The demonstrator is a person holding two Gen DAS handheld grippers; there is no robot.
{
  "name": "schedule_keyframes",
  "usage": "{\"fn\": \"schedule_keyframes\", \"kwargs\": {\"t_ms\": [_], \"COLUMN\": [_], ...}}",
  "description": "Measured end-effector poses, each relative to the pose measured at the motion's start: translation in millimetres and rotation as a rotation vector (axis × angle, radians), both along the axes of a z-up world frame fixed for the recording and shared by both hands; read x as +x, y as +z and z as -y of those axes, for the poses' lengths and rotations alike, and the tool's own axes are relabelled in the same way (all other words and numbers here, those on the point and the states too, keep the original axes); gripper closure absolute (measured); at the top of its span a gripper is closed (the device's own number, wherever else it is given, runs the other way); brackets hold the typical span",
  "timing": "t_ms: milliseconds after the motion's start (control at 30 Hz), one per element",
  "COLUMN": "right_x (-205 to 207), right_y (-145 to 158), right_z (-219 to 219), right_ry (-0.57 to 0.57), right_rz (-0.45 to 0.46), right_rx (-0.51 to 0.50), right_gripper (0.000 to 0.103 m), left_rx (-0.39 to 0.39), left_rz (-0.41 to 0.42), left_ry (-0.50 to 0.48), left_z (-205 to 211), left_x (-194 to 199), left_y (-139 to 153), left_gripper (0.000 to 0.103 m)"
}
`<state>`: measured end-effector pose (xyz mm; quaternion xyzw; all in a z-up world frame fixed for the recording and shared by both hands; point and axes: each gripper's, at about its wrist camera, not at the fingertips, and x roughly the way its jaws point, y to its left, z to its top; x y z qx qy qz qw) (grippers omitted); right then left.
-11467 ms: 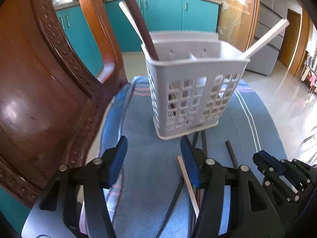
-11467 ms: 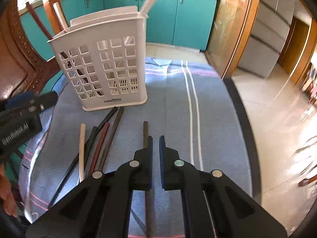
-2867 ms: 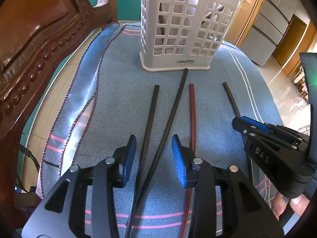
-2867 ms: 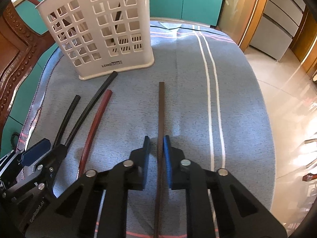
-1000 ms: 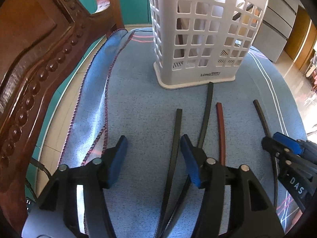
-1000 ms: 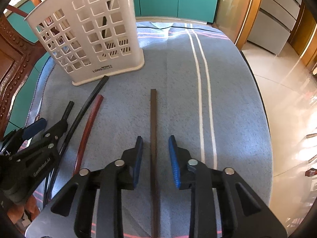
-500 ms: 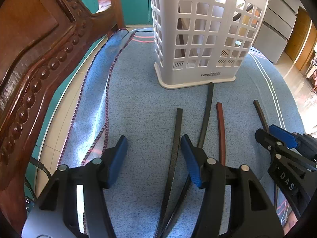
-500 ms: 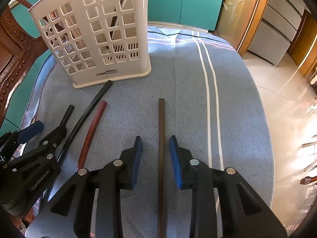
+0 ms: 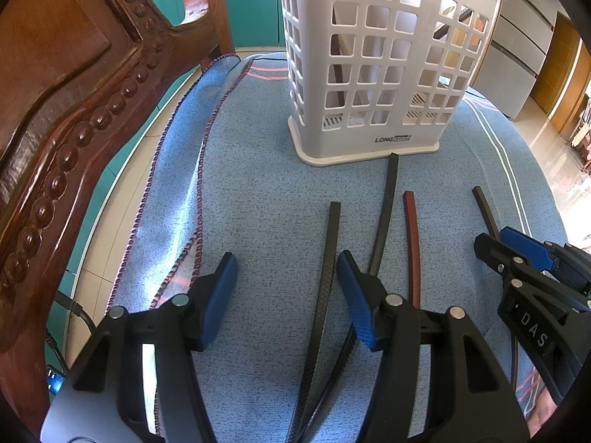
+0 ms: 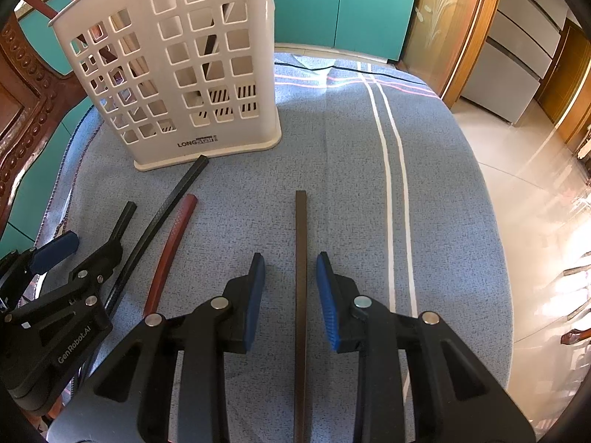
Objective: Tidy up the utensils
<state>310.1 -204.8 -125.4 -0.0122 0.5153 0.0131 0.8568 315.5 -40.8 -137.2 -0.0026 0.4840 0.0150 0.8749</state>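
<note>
A white slotted utensil basket (image 9: 369,74) (image 10: 184,74) stands on the blue cloth (image 9: 258,184), with sticks showing through its holes. Four chopsticks lie before it. A short black chopstick (image 9: 332,243) lies between my left gripper's (image 9: 286,262) open jaws, close to the right pad, untouched. A long black chopstick (image 9: 388,203) and a red-brown chopstick (image 9: 412,243) lie to its right. My right gripper (image 10: 290,262) is open astride a dark brown chopstick (image 10: 301,258), with its pads clear of it. The left gripper (image 10: 83,253) shows at the lower left of the right wrist view.
A carved wooden chair back (image 9: 74,110) rises close on the left. The cloth's white stripes (image 10: 388,184) run toward the table's rounded right edge, with shiny tiled floor (image 10: 535,184) below. Teal cabinets (image 10: 351,7) stand behind.
My right gripper has edged slightly forward along the dark brown chopstick toward the basket. The left gripper and all the chopsticks have stayed put, and both jaws keep the same width.
</note>
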Motion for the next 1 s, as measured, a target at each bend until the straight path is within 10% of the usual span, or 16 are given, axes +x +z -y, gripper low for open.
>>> {"fn": "schedule_keyframes", "kwargs": {"t_ms": [533, 767, 1000], "right_x": [0, 1, -12], "right_y": [0, 4, 39], "right_z": [-2, -2, 14], "right_ry": [0.007, 0.022, 0.004], "right_rz": [-0.003, -0.014, 0.094], "right_rx": [-0.007, 0.035, 0.129], "right_gripper": [0.073, 0.097, 0.097], "left_rx": [-0.003, -0.020, -0.105], "left_rz": [0.001, 0.012, 0.077], "left_ry": [-0.002, -0.052, -0.002], "left_z": [0, 9, -8], "left_x": [-1, -1, -6], "left_y": [1, 4, 26], "left_gripper": [0.046, 0.095, 0.096]}}
